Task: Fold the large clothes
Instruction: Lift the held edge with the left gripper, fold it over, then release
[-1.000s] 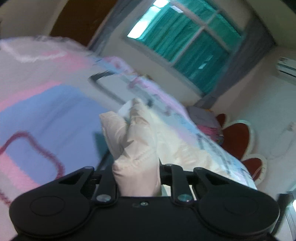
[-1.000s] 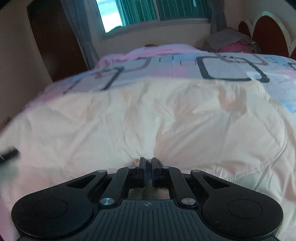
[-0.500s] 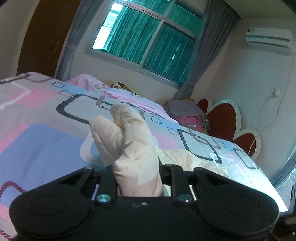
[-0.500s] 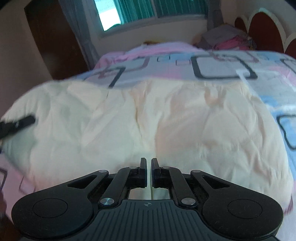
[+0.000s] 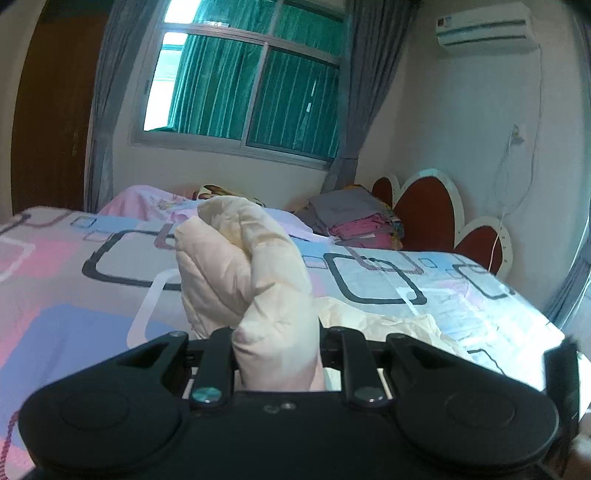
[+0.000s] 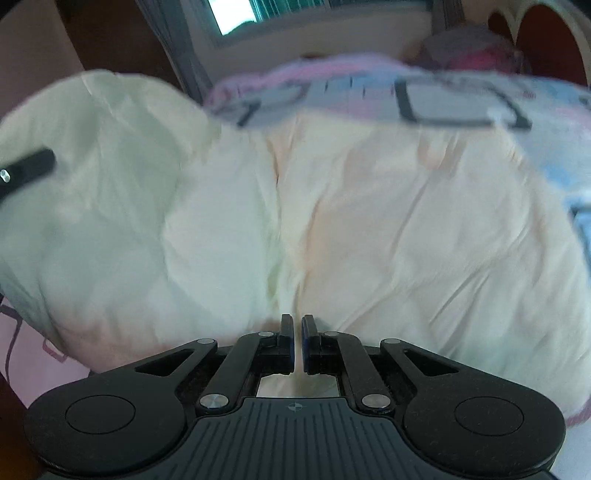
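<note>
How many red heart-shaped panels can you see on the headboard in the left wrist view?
3. A small one by the folded clothes, a large one in the middle, and a lower one toward the right. More may be hidden behind the bed.

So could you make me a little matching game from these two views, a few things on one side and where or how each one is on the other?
Things:
1. left gripper
2. air conditioner
3. stack of folded clothes
4. cream garment

Places or states:
A. high on the wall
B. spread over the patterned bedspread
C. shut on a bunched wad of cream cloth
D. by the red headboard

Pairs: 1-C, 2-A, 3-D, 4-B
</note>
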Demonstrator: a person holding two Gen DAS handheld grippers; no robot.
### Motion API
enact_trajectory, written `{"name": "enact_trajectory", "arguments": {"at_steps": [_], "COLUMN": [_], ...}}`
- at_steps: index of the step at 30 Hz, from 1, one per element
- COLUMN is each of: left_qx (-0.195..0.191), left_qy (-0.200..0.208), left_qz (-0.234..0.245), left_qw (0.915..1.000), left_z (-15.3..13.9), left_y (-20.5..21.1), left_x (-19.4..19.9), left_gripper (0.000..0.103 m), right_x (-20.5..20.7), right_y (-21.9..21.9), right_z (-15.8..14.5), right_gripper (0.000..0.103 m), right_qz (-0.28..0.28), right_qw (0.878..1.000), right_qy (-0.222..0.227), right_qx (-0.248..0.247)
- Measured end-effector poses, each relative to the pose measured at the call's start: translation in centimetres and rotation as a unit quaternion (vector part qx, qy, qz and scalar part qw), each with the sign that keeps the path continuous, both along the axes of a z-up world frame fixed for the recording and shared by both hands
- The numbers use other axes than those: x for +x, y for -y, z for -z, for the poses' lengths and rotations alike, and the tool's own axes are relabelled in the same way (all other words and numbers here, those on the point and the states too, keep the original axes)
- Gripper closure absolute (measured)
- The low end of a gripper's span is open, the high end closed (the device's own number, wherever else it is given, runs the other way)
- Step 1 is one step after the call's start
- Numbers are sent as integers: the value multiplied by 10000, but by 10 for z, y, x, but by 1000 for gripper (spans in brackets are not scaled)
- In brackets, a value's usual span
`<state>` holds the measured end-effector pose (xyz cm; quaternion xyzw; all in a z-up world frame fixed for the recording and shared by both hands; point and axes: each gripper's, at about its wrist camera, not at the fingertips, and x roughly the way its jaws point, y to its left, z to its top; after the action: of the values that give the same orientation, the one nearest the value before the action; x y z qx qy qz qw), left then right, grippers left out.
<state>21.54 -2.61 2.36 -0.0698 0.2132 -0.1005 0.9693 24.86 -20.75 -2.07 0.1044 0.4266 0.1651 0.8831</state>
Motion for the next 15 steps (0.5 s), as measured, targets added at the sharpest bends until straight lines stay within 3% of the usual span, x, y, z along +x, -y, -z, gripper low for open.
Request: {"name": "enact_trajectory", "arguments": {"at_steps": [7, 11, 15], "left_qx": [352, 580, 751], "left_qy": [105, 76, -64], "left_qz": [153, 433, 754], "left_qw": [9992, 9973, 9943], "left_z": [-18, -19, -7], "left_y": [59, 101, 146], "left_x": [6, 12, 25], "left_gripper": [84, 84, 84], "right_x": [1, 11, 23], "right_y": [109, 163, 175], "right_z": [-14, -2, 18], "right_gripper": [98, 98, 98], "right_qz": [1105, 1485, 1279], "right_qw": [9925, 9887, 9917], "right_qy": [463, 148, -121], "right_qx": [-243, -107, 33]}}
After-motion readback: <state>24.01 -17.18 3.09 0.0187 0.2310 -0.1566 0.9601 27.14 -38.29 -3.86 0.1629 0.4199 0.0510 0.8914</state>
